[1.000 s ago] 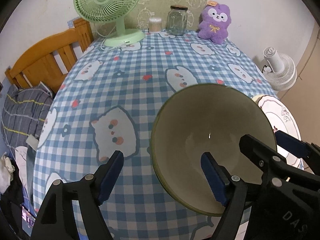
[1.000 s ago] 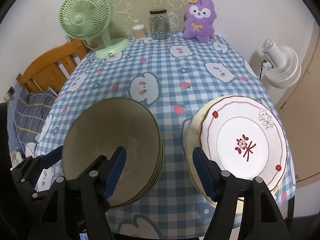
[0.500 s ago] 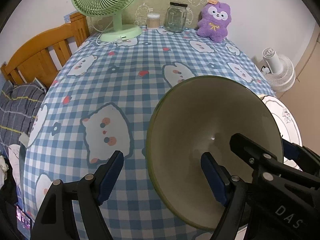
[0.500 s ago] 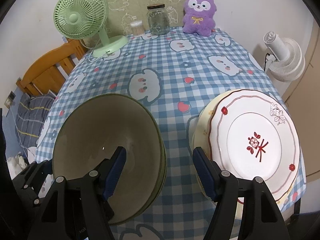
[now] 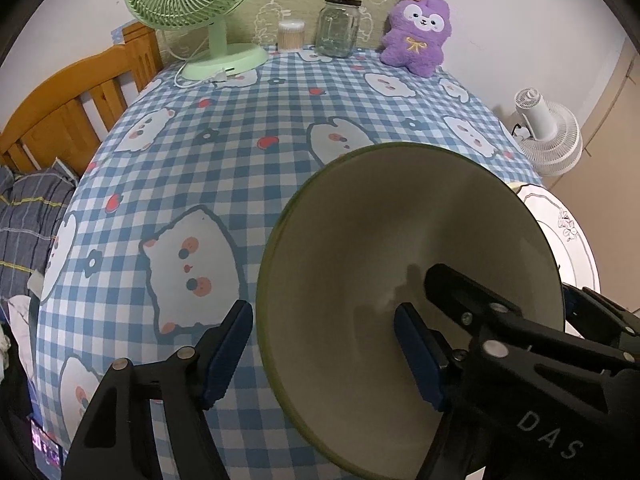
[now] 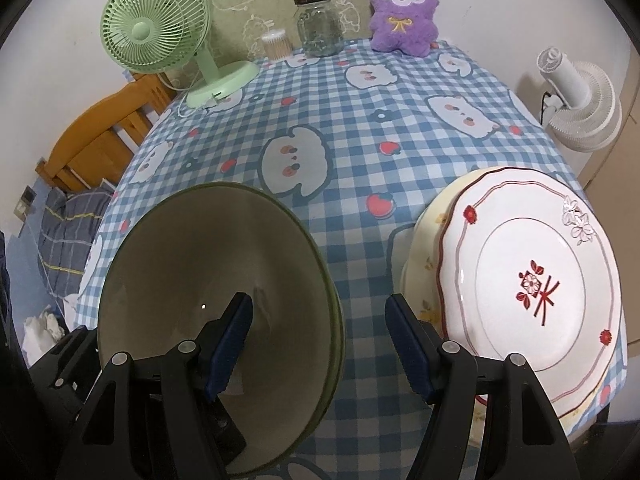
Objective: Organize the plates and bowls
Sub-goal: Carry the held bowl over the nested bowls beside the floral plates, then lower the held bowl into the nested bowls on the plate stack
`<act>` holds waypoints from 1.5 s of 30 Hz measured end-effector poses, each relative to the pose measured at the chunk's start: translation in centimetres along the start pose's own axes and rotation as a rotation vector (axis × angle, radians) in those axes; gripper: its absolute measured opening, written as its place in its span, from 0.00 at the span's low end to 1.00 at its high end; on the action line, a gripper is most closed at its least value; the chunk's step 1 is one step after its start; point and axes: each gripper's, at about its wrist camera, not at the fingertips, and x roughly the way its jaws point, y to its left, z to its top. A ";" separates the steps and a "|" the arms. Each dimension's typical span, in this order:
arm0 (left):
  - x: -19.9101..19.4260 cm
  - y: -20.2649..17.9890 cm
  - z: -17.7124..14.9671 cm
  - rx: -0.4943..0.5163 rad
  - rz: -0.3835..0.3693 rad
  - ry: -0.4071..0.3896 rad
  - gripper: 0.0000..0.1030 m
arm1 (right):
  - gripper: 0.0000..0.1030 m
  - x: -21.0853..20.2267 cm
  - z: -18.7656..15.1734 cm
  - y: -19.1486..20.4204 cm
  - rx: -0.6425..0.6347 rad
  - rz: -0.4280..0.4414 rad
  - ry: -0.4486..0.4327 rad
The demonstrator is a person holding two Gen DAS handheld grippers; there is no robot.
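A wide bowl (image 5: pixel 380 240) with a cream inside and an olive-green rim sits on the checked tablecloth near the front edge. It seems to rest on another bowl. My left gripper (image 5: pixel 322 354) straddles its left rim, one finger outside and one inside. Its jaws are closing, but the pads do not press the wall. My right gripper (image 6: pixel 320 344) straddles the bowl's (image 6: pixel 216 280) right rim and is open. To the right of the bowl is a stack of plates (image 6: pixel 528 280), topped by a white plate with red flowers.
At the table's far edge stand a green desk fan (image 6: pixel 160 36), a glass jar (image 6: pixel 318 26), a small tub of cotton swabs (image 6: pixel 276 44) and a purple plush toy (image 6: pixel 402 12). A wooden bed frame (image 5: pixel 60 120) is on the left and a white floor fan (image 6: pixel 580 100) on the right.
Both views have come closer to the bowl. The left gripper's jaws have narrowed a little, and its outer finger now stands nearer the rim. The right gripper has sunk slightly.
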 end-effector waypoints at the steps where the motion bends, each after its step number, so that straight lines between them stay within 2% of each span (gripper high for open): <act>1: 0.0 0.0 0.0 0.001 -0.001 -0.001 0.72 | 0.70 0.1 0.1 0.0 -0.002 0.004 0.002; 5: 0.2 0.0 0.2 0.005 -0.010 0.001 0.72 | 0.67 0.4 0.3 0.3 -0.008 0.016 0.011; 12: 0.6 -0.4 0.7 0.023 -0.038 0.023 0.71 | 0.53 1.1 0.9 1.2 -0.043 0.040 0.038; 17: 0.5 -0.6 0.7 0.032 -0.033 0.021 0.71 | 0.53 1.3 1.1 1.4 -0.045 0.022 0.057; 18: 0.5 -0.8 0.8 0.043 -0.027 0.018 0.68 | 0.52 1.3 1.2 1.4 -0.045 0.015 0.060; 29: 0.5 -0.8 1.0 0.024 -0.048 0.077 0.64 | 0.52 1.0 1.2 1.4 -0.025 0.008 0.090; 45: -1.2 -1.3 1.2 0.027 -0.038 0.055 0.60 | 0.51 -0.6 1.7 1.4 -0.014 -0.006 0.067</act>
